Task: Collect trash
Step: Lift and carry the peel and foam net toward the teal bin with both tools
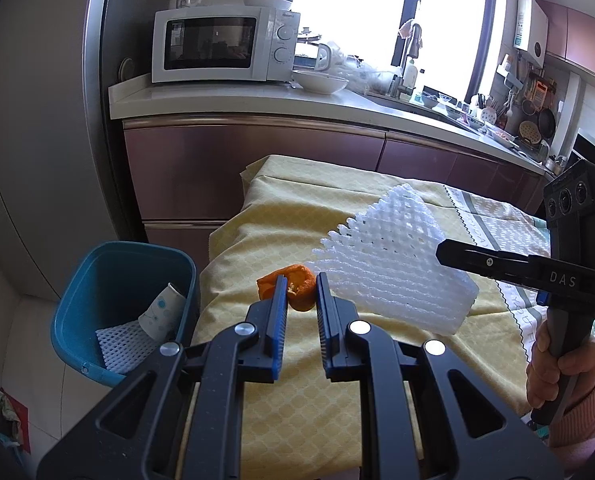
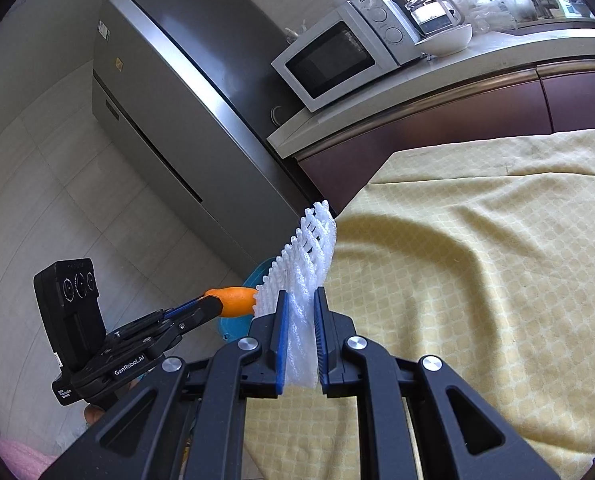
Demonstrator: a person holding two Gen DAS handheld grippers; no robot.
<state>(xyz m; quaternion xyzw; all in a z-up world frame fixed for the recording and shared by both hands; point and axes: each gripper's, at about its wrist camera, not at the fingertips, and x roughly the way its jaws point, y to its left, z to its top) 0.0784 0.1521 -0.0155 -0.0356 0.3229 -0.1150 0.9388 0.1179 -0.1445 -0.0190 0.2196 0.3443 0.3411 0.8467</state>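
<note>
Orange peel sits pinched between the blue pads of the left gripper, jaws nearly closed on it; only the far end of the peel pokes past the fingertips, the rest hidden between the fingers. Just to the right of that claw, the white foam fruit net is held up above the yellow tablecloth, its near corner clamped in the right gripper, whose jaws are drawn in tight on the mesh. From the right wrist view the net stands edge-on, running straight ahead of the fingertips, and it covers most of the blue bin beyond. Below and left of the left claw, that bin stands on the floor with a paper cup and another net inside. A hand grips the right handle, its sleeve cut off by the frame.
</note>
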